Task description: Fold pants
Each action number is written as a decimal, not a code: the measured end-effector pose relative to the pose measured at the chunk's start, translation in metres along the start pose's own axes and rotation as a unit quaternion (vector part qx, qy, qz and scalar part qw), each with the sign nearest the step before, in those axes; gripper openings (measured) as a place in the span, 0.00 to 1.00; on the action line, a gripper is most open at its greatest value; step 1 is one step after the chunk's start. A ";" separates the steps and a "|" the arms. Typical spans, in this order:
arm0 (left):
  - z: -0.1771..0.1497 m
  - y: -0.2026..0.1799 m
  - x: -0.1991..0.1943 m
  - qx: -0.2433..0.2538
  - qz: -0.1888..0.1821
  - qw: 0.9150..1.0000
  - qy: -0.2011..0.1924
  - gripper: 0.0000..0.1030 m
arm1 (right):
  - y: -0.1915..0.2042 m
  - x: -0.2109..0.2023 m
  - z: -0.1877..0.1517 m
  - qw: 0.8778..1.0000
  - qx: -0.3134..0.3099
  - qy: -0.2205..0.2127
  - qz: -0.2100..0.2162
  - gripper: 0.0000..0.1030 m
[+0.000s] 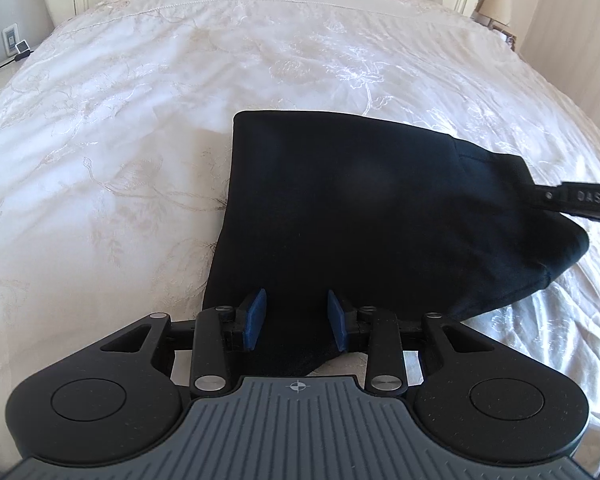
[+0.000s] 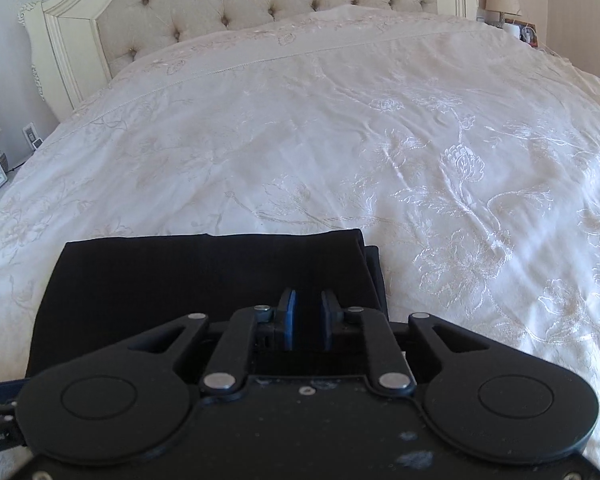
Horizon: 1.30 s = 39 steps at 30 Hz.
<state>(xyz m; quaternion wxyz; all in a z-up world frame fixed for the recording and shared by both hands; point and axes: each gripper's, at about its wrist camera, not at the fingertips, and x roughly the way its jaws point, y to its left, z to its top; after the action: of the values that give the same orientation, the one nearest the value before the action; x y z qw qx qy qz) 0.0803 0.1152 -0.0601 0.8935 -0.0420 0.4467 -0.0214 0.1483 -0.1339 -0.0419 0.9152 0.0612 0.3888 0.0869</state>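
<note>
The black pants (image 1: 364,216) lie folded into a compact stack on the near part of the white embroidered bedspread (image 1: 140,120), well short of the tufted headboard (image 2: 260,4). The left gripper (image 1: 298,320) sits low over the near edge of the cloth, its blue pads (image 1: 255,318) spread wide apart with fabric showing between them. The right gripper (image 2: 307,318) is over the stack's right part, its fingers a narrow gap apart; whether they pinch cloth cannot be told.
</note>
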 end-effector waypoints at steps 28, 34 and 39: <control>-0.012 -0.078 -0.091 0.027 0.089 0.994 -0.055 0.57 | 0.032 -0.125 -0.061 0.998 0.009 -0.064 0.015 0.42; -0.020 -0.093 -0.102 0.024 0.066 0.996 -0.046 0.57 | 0.019 -0.131 -0.057 0.998 0.030 -0.062 0.002 0.43; -0.022 -0.106 -0.104 0.029 0.076 0.996 -0.045 0.59 | 0.010 -0.136 -0.053 0.997 0.038 -0.062 0.001 0.43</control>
<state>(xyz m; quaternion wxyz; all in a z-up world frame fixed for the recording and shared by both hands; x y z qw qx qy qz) -0.0002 0.0165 0.0198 0.9126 0.0170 0.4070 0.0358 0.0159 -0.1495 0.0186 0.9343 0.1015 0.3347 0.0690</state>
